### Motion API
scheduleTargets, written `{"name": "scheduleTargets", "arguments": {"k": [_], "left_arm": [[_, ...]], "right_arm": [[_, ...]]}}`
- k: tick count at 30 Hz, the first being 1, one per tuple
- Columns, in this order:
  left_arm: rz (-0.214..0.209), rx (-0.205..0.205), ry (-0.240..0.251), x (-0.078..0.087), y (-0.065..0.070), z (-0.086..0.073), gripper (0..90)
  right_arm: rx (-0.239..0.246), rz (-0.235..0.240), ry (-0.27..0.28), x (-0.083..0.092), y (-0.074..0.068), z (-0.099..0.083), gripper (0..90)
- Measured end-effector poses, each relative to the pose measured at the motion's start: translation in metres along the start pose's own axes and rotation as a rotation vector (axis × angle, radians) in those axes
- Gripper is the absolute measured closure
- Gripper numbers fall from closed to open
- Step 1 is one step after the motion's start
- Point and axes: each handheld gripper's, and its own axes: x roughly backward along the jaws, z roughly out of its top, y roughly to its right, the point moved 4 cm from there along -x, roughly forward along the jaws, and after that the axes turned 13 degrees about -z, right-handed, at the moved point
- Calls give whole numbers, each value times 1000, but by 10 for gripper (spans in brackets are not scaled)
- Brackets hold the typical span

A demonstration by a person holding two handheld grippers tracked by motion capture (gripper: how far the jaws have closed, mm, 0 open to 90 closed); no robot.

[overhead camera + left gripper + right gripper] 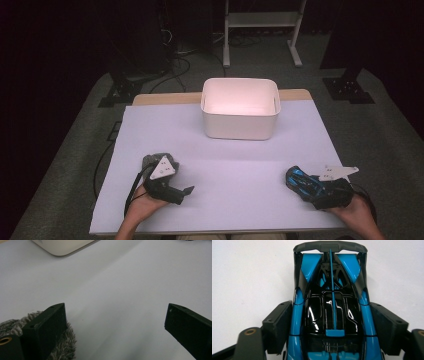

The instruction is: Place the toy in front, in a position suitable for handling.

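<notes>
Near the front right corner of the surface point(220, 165), the right tongs point(329, 325) sat around a blue and black toy car point(332, 312). Its two black jaws stood one on each side of the car's body, right against its blue flanks; whether the pads actually pressed on it could not be told. The car lay flat on the surface with its dark rear wing pointing away from the tongs. From above, the car point(301, 181) lay just ahead of the person's right hand point(356, 210).

Toward the front left corner, the left tongs point(187, 190) rested low in the person's left hand point(145, 205), jaws wide apart with nothing but bare surface between them. A grey furry toy point(62, 342) lay just beside the left jaw, touching its outer side, outside the gap. In the high view the same furry toy point(151, 161) showed partly under the tongs' grey plate.

At the far edge, roughly centred, stood a white bin point(240, 122), well apart from both hands.
</notes>
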Motion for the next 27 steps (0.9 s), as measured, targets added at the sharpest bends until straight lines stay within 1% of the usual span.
{"name": "scheduleTargets", "arguments": {"k": [1, 5, 14, 18, 22, 24, 27], "left_arm": [[1, 0, -1, 0, 0, 0, 34], [3, 0, 2, 2, -1, 0, 33], [7, 4, 6, 3, -2, -1, 34], [13, 2, 8, 5, -3, 0, 34], [15, 3, 10, 6, -3, 0, 34], [15, 3, 13, 6, -4, -1, 34], [16, 4, 15, 7, -4, -1, 33]], "right_arm": [[-9, -1, -3, 0, 0, 0, 248], [3, -6, -20, 0, 0, 2, 249], [0, -5, -6, 1, 0, 1, 250], [-8, 9, -2, 3, -1, 1, 250], [-4, 19, -2, 4, -3, 2, 250], [-10, 26, 5, 6, -3, 5, 251], [-2, 39, 25, 11, -3, 13, 250]]}}
